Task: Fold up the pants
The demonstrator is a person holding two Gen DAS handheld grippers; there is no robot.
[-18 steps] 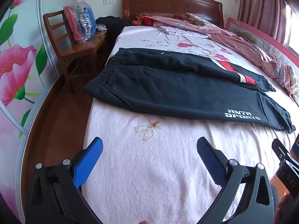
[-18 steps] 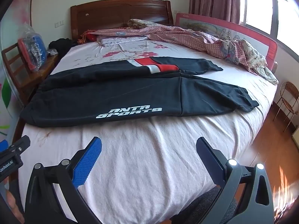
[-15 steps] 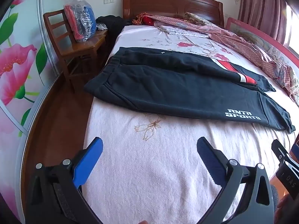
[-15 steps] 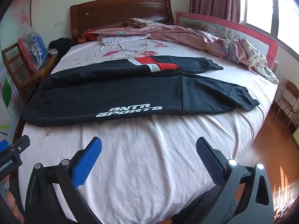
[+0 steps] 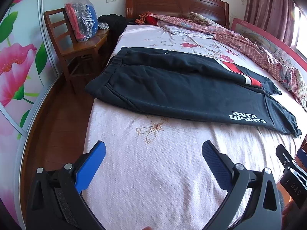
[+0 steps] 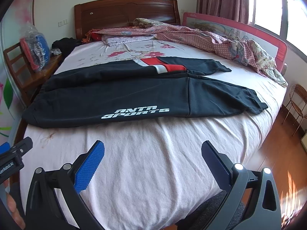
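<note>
Black sweatpants (image 5: 172, 94) with white "ANTA SPORTS" lettering and a red-and-white stripe lie flat across the bed, waistband at the left edge, cuffs to the right; they also show in the right wrist view (image 6: 124, 97). My left gripper (image 5: 153, 151) is open and empty, above the pink bedspread short of the pants' near edge. My right gripper (image 6: 153, 151) is open and empty, also over bare bedspread in front of the pants. Each gripper's body shows at the edge of the other's view.
A pink bedspread (image 6: 153, 172) covers the bed. A crumpled checked quilt (image 6: 211, 36) lies along the far right by a red bed rail (image 6: 239, 30). A wooden chair (image 5: 76, 46) with a plastic bag stands left of the bed. A wire basket (image 6: 297, 103) stands at right.
Both grippers have drifted slightly forward and up; the pants sit a little lower in both views. Both grippers stay open. The pants have not moved.
</note>
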